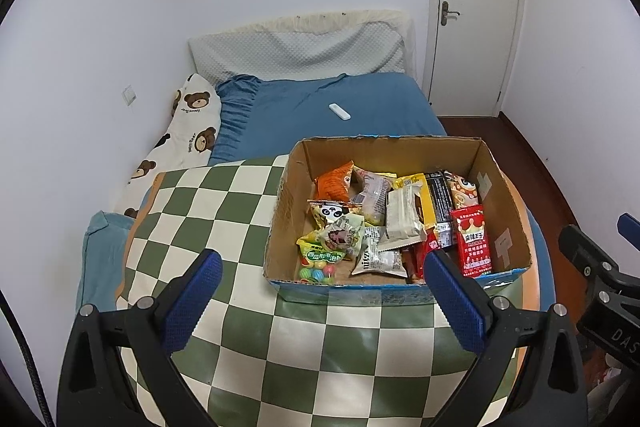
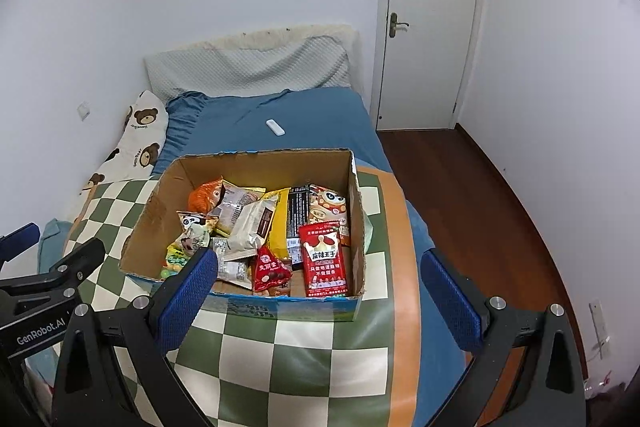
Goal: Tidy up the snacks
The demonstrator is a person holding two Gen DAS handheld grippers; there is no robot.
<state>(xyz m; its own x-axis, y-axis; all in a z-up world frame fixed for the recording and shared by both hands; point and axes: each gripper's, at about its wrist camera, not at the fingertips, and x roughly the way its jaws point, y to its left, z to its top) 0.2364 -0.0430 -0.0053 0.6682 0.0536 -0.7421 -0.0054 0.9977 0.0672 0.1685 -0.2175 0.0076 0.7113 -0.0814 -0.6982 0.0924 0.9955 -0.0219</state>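
Note:
An open cardboard box (image 1: 500, 187) stands on a green-and-cream checkered blanket (image 1: 224, 211) on the bed. It holds several snack packets, among them a red packet (image 1: 474, 241), an orange bag (image 1: 334, 181) and a panda-print bag (image 1: 330, 213). The box also shows in the right wrist view (image 2: 160, 211), with the red packet (image 2: 326, 259) at its near right. My left gripper (image 1: 322, 297) is open and empty, just short of the box's near wall. My right gripper (image 2: 320, 295) is open and empty, its fingers on either side of the box's near right corner.
A blue sheet (image 1: 340, 107) covers the bed, with a white remote (image 1: 340, 111) on it. A bear-print pillow (image 1: 188, 131) lies along the left wall. A closed white door (image 2: 428, 27) and dark wood floor (image 2: 480, 195) lie to the right of the bed.

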